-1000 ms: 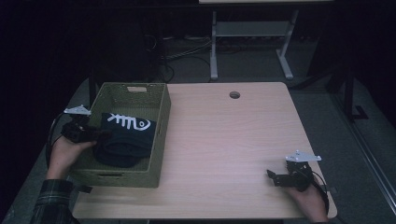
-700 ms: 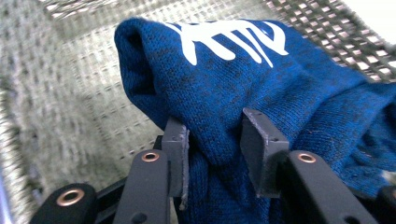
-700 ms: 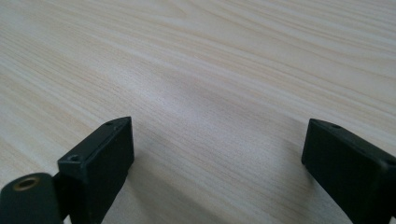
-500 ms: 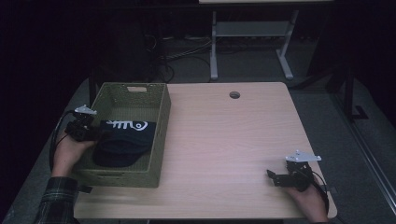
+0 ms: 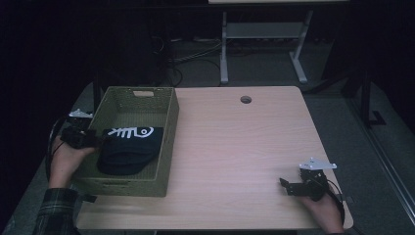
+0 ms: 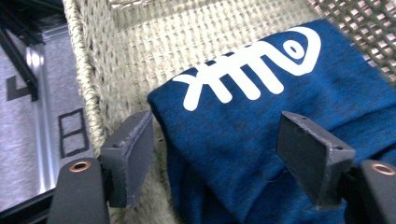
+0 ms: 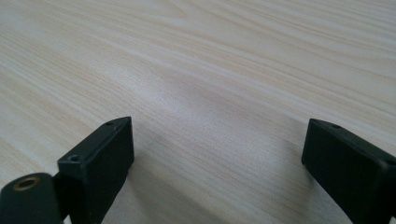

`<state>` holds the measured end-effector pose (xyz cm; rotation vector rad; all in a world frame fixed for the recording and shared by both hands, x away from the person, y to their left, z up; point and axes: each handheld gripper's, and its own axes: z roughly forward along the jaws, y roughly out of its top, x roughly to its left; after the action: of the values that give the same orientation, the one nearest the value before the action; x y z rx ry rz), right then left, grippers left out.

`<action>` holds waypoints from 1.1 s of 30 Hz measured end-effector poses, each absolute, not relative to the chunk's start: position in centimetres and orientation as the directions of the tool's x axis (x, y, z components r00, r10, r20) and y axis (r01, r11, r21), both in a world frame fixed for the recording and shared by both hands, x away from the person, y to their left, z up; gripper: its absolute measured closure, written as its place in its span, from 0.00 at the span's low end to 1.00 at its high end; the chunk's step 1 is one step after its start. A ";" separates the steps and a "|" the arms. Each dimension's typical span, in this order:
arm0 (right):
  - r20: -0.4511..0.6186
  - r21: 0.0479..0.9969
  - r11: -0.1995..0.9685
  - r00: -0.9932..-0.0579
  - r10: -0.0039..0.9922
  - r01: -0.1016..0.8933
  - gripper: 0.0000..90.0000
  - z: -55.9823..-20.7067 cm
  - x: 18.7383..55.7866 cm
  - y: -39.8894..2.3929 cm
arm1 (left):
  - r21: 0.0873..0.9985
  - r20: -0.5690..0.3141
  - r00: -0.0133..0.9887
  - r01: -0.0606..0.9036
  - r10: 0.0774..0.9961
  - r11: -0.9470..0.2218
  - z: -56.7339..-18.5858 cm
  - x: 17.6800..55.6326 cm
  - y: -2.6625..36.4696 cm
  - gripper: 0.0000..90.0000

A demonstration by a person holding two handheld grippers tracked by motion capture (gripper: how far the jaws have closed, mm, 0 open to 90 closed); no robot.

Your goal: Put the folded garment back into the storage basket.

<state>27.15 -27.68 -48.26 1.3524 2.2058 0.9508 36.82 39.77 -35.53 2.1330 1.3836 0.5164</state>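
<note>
Your left gripper (image 6: 224, 154) has just been opening over the folded blue shirt (image 5: 128, 149), which lies inside the woven basket (image 5: 169, 147) at the left of the bench (image 5: 244, 161); its jaws stand wide with the cloth between them but not pinched, so this looks like the release step of putting the shirt away. Your right gripper (image 5: 293, 187) rests open on bare bench near the right front corner. Next, lift the left gripper clear without snagging the fabric.
</note>
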 end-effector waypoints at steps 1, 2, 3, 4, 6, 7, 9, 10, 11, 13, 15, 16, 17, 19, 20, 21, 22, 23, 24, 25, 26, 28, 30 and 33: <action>0.026 0.716 0.307 -0.463 0.886 0.628 0.10 -48.2 27.1 -27.7 | 0.626 0.024 0.402 0.708 0.915 -0.328 -35.5 36.7 39.7 0.28; 0.026 0.716 0.307 -0.463 0.886 0.627 0.10 -48.3 27.2 -27.7 | 0.627 0.018 0.404 0.708 0.915 -0.325 -35.4 36.7 39.6 0.27; 0.026 0.716 0.307 -0.463 0.886 0.627 0.10 -48.3 27.1 -27.7 | 0.632 0.013 0.404 0.706 0.915 -0.321 -35.4 36.6 39.5 0.26; 0.026 0.716 0.307 -0.463 0.886 0.627 0.10 -48.3 27.1 -27.7 | 0.636 0.011 0.405 0.703 0.914 -0.319 -35.3 36.6 39.4 0.25; 0.026 0.715 0.307 -0.463 0.886 0.628 0.10 -48.2 27.1 -27.7 | 0.648 -0.001 0.405 0.697 0.914 -0.308 -35.1 36.4 39.1 0.24; 0.025 0.716 0.307 -0.463 0.886 0.627 0.10 -48.3 27.2 -27.7 | 0.652 -0.004 0.409 0.693 0.912 -0.308 -35.0 36.4 38.9 0.22; 0.025 0.716 0.307 -0.463 0.886 0.627 0.10 -48.3 27.2 -27.7 | 0.660 -0.009 0.416 0.685 0.909 -0.307 -34.8 36.2 38.4 0.22; 0.025 0.716 0.308 -0.463 0.886 0.627 0.10 -48.3 27.2 -27.7 | 0.668 -0.016 0.420 0.680 0.908 -0.302 -34.7 36.2 38.1 0.21; 0.026 0.716 0.307 -0.463 0.886 0.627 0.10 -48.3 27.1 -27.7 | 0.671 -0.018 0.427 0.675 0.904 -0.305 -34.5 36.1 37.9 0.21; 0.025 0.716 0.307 -0.463 0.886 0.627 0.10 -48.3 27.2 -27.7 | 0.680 -0.019 0.434 0.666 0.901 -0.307 -34.3 36.1 37.4 0.21; 0.025 0.716 0.307 -0.463 0.886 0.627 0.10 -48.3 27.2 -27.7 | 0.687 -0.028 0.450 0.657 0.893 -0.310 -34.1 36.0 36.8 0.21; 0.026 0.716 0.307 -0.463 0.886 0.627 0.10 -48.3 27.1 -27.7 | 0.693 -0.036 0.455 0.653 0.890 -0.306 -34.0 36.0 36.5 0.21; 0.025 0.716 0.307 -0.463 0.886 0.627 0.10 -48.3 27.2 -27.7 | 0.698 -0.043 0.461 0.649 0.886 -0.304 -33.9 35.9 36.2 0.21; 0.026 0.716 0.307 -0.463 0.886 0.627 0.10 -48.3 27.1 -27.7 | 0.706 -0.049 0.475 0.639 0.879 -0.306 -33.7 35.9 35.7 0.21; 0.025 0.715 0.307 -0.463 0.886 0.627 0.10 -48.2 27.1 -27.7 | 0.708 -0.054 0.482 0.636 0.874 -0.307 -33.5 35.8 35.4 0.21; 0.025 0.716 0.307 -0.463 0.886 0.627 0.10 -48.3 27.1 -27.7 | 0.713 -0.058 0.488 0.631 0.871 -0.306 -33.5 35.8 35.1 0.21; 0.026 0.715 0.307 -0.463 0.886 0.628 0.10 -48.2 27.1 -27.7 | 0.719 -0.062 0.494 0.625 0.868 -0.304 -33.4 35.7 34.8 0.21; 0.025 0.716 0.307 -0.463 0.886 0.627 0.10 -48.3 27.1 -27.7 | 0.724 -0.070 0.499 0.621 0.864 -0.300 -33.3 35.7 34.3 0.21; 0.025 0.716 0.307 -0.463 0.886 0.627 0.10 -48.3 27.2 -27.7 | 0.731 -0.072 0.505 0.614 0.860 -0.300 -33.3 35.7 33.9 0.21; 0.025 0.716 0.307 -0.463 0.886 0.627 0.10 -48.3 27.2 -27.7 | 0.732 -0.073 0.509 0.611 0.858 -0.301 -33.2 35.6 33.6 0.21; 0.027 0.716 0.307 -0.464 0.886 0.628 0.10 -48.2 27.1 -27.7 | 0.736 -0.074 0.515 0.606 0.854 -0.302 -33.2 35.6 33.2 0.21; 0.026 0.716 0.307 -0.463 0.886 0.627 0.10 -48.3 27.1 -27.7 | 0.743 -0.075 0.529 0.595 0.846 -0.306 -33.1 35.5 32.2 0.20; 0.026 0.716 0.307 -0.463 0.886 0.627 0.10 -48.3 27.2 -27.7 | 0.750 -0.077 0.544 0.583 0.835 -0.311 -33.0 35.4 31.3 0.20; 0.028 0.716 0.307 -0.464 0.885 0.628 0.10 -48.2 27.1 -27.7 | 0.759 -0.080 0.567 0.568 0.820 -0.318 -32.8 35.2 30.0 0.20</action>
<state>27.14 -27.68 -48.24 1.3529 2.2081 0.9531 35.20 30.04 -32.84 2.0239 1.1100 0.4126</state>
